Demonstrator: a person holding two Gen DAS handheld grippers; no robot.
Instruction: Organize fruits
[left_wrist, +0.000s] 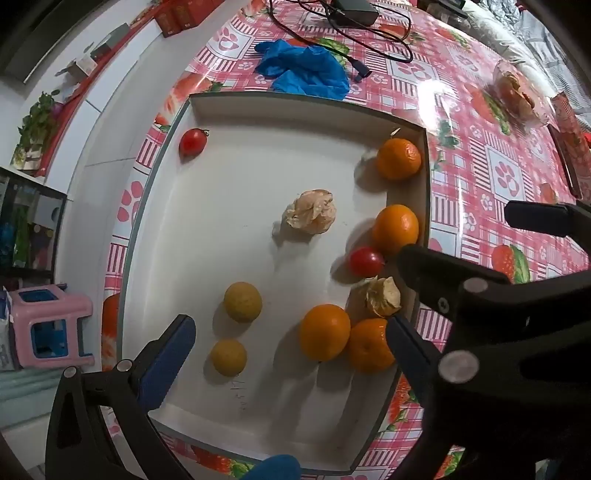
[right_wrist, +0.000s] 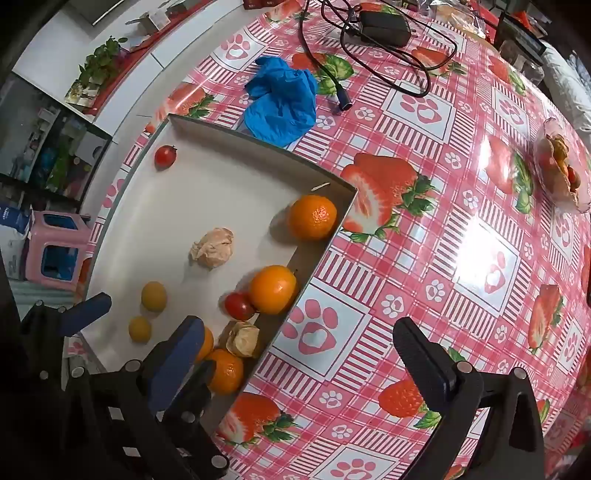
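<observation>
Left wrist view: looking steeply down, close over the white tray (left_wrist: 258, 155), framed between own fingers near the tray's front edge. Right wrist view: set further right, above the strawberry tablecloth (right_wrist: 424, 258) just beside the tray (right_wrist: 207, 184), facing forward and down. Shared by both: tray, fruit, blue glove (left_wrist: 306, 70) (right_wrist: 280, 99), black cable (left_wrist: 369, 40) (right_wrist: 388, 62).

Right-wrist view: near orange (right_wrist: 205, 343) mostly hidden behind a gripper finger (right_wrist: 177, 354). Glass bowl (right_wrist: 561, 166) contents blurred, partly cut by frame edge. Left-wrist view: bowl contents (left_wrist: 517, 96) indistinct.
</observation>
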